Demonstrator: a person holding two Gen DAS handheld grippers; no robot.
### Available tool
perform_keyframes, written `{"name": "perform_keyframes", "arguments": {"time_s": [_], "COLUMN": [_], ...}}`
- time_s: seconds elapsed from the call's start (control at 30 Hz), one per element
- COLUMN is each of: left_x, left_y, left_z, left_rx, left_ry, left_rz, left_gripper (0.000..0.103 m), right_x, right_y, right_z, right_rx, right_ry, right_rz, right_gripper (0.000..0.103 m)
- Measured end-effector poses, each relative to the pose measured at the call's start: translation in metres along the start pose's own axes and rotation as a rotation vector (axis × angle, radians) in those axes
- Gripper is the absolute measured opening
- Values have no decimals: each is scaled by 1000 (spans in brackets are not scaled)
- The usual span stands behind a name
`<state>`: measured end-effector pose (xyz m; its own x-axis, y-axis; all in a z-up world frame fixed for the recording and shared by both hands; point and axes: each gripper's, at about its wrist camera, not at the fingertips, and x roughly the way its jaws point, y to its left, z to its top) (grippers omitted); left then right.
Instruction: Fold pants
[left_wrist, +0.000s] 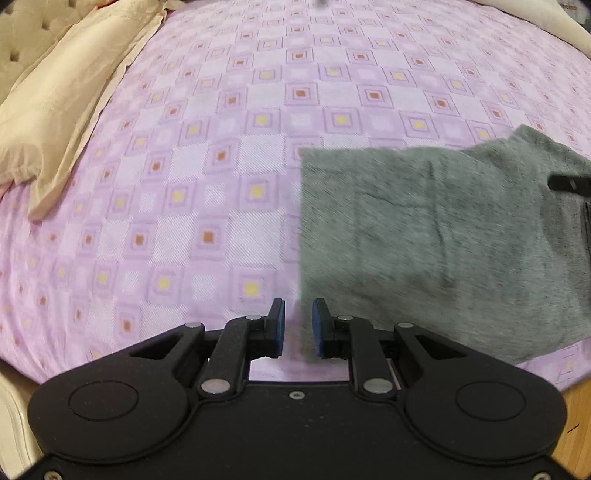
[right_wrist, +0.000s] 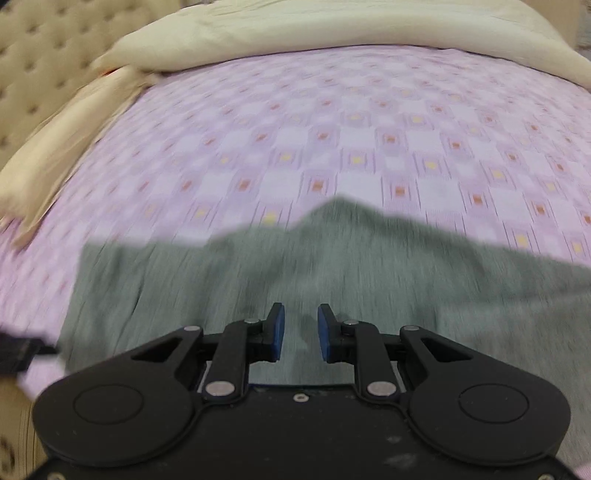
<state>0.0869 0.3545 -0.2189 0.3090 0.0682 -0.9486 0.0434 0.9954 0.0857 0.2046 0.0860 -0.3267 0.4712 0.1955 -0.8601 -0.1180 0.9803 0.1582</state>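
Note:
Grey pants (left_wrist: 436, 236) lie flat on the bed, folded into a broad block, at the right of the left wrist view. My left gripper (left_wrist: 298, 322) hangs just above their left edge with its blue pads a little apart and nothing gripped between them. In the right wrist view the pants (right_wrist: 332, 266) fill the lower half. My right gripper (right_wrist: 301, 325) is over the middle of the cloth, also open, with the grey fabric showing through the gap. A black tip of the right gripper (left_wrist: 569, 183) pokes in at the right edge. Both views are motion-blurred.
The bed is covered by a pink and lilac checked sheet (left_wrist: 229, 155). A beige pillow (left_wrist: 62, 110) lies at the left, a cream duvet (right_wrist: 332, 29) is bunched along the far side, and a tufted headboard (right_wrist: 40, 66) stands behind. The bed's near edge (left_wrist: 14, 373) is close below the grippers.

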Motion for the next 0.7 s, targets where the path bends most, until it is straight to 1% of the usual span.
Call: {"name": "perform_keyframes", "arguments": {"time_s": [0.07, 0.13, 0.17, 0.2, 0.23, 0.33, 0.37, 0.43, 0.47, 0.5, 0.6, 0.7], "left_x": [6, 12, 15, 18, 19, 23, 22, 26, 29, 33, 48, 52], "left_y": [8, 14, 16, 17, 19, 20, 19, 16, 15, 14, 14, 20], "left_z": [5, 9, 10, 11, 12, 17, 18, 20, 21, 21, 18, 17], "left_rx": [7, 4, 2, -1, -4, 3, 11, 33, 45, 51, 49, 26], "left_ry": [0, 2, 3, 2, -2, -20, -28, -32, -25, -17, 21, 18], "left_rz": [-11, -40, -57, -73, -88, -137, -153, -181, -189, -192, -188, -214], "left_gripper": [25, 26, 31, 37, 39, 40, 40, 46, 50, 52, 55, 56], "right_x": [12, 20, 22, 23, 21, 8, 2, -11, -15, -20, -22, -15], "right_y": [3, 2, 1, 1, 1, 3, 5, 5, 8, 10, 15, 21], "right_z": [9, 7, 3, -3, -13, -48, -61, -81, -89, -98, -103, -100], "right_rx": [7, 20, 33, 47, 57, 65, 66, 64, 57, 48, 30, 52], "right_ry": [2, 32, 53, 76, 99, 151, 162, 173, 177, 175, 172, 178], "right_rz": [-38, -67, -73, -74, -74, -81, -83, -90, -93, -99, -114, -114], "right_gripper": [20, 19, 19, 19, 19, 19, 19, 19, 19, 19, 20, 20]}}
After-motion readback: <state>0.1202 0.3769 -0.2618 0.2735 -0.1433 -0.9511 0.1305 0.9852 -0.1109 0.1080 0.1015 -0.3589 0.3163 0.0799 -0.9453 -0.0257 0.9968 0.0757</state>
